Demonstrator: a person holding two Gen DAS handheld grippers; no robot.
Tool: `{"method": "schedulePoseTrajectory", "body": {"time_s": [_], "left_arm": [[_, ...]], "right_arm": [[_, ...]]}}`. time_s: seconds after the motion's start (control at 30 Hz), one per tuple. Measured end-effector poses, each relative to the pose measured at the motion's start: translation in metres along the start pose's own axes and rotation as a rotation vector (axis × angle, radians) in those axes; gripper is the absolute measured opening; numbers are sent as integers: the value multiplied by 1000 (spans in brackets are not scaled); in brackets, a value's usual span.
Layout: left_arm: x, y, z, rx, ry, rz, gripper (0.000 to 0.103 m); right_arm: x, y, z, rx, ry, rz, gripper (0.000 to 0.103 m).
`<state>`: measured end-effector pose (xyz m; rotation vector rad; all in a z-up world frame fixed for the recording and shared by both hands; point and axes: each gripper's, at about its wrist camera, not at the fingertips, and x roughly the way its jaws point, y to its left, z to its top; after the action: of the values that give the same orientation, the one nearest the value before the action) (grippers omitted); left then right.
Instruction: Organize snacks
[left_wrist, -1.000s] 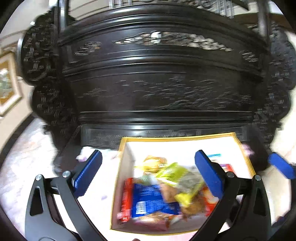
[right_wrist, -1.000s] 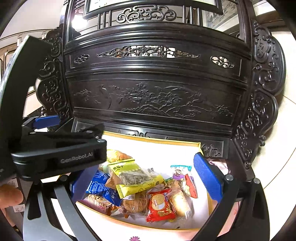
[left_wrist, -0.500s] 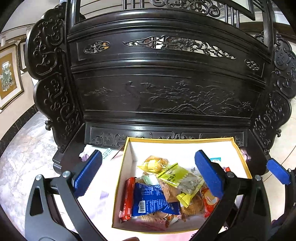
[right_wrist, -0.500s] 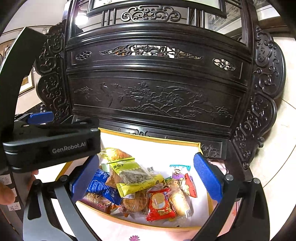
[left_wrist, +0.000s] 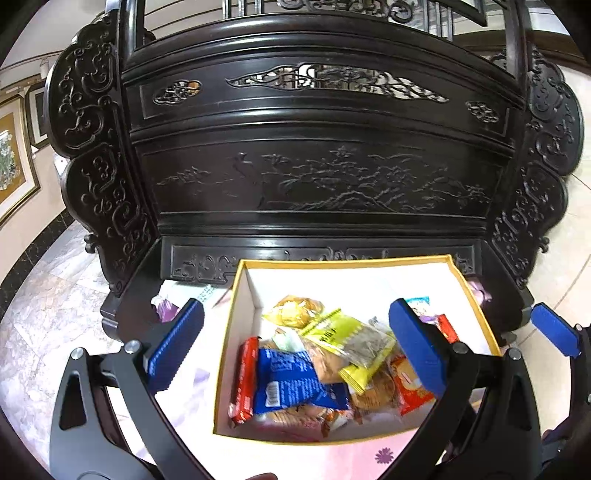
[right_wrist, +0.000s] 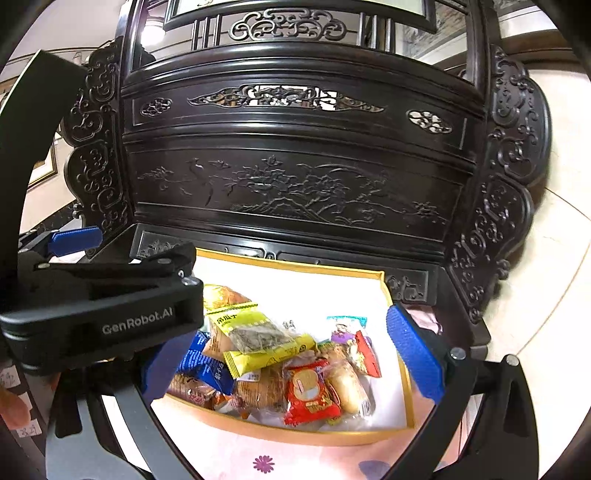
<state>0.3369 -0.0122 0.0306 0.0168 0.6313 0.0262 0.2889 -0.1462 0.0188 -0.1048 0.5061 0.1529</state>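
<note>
A white box with a gold rim (left_wrist: 332, 262) sits on the carved dark seat and holds several packets. Among them are a yellow-green packet (left_wrist: 351, 339), a blue packet (left_wrist: 291, 380), a red bar (left_wrist: 245, 380) and a red packet (right_wrist: 310, 391). My left gripper (left_wrist: 295, 349) hovers open above the box's near left part, holding nothing. My right gripper (right_wrist: 291, 360) is open too, above the box (right_wrist: 295, 267). In the right wrist view the left gripper's black body (right_wrist: 103, 317) hides part of the right gripper's left finger.
The tall carved black seat back (left_wrist: 314, 177) rises right behind the box. A pink flowered cloth (left_wrist: 351, 458) lies under it. Loose papers (left_wrist: 184, 295) lie on the seat left of the box. Marble floor (left_wrist: 44, 302) and framed pictures (left_wrist: 11, 162) show at the left.
The left wrist view was blurred by motion a second ago and is now steady. Both grippers stay open. The packets in the box have not shifted.
</note>
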Motion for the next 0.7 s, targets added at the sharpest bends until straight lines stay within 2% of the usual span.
{"method": "schedulePoseTrajectory", "body": {"time_s": [0.37,0.7], "left_arm": [[-12,-6,-5,8,-9,-12,101],[-16,-7,-4,6,-17,-15,101]], "right_arm": [[-9,-12,2,42,22,-52,102],[-9,-12,3,49,25,-51,102]]}}
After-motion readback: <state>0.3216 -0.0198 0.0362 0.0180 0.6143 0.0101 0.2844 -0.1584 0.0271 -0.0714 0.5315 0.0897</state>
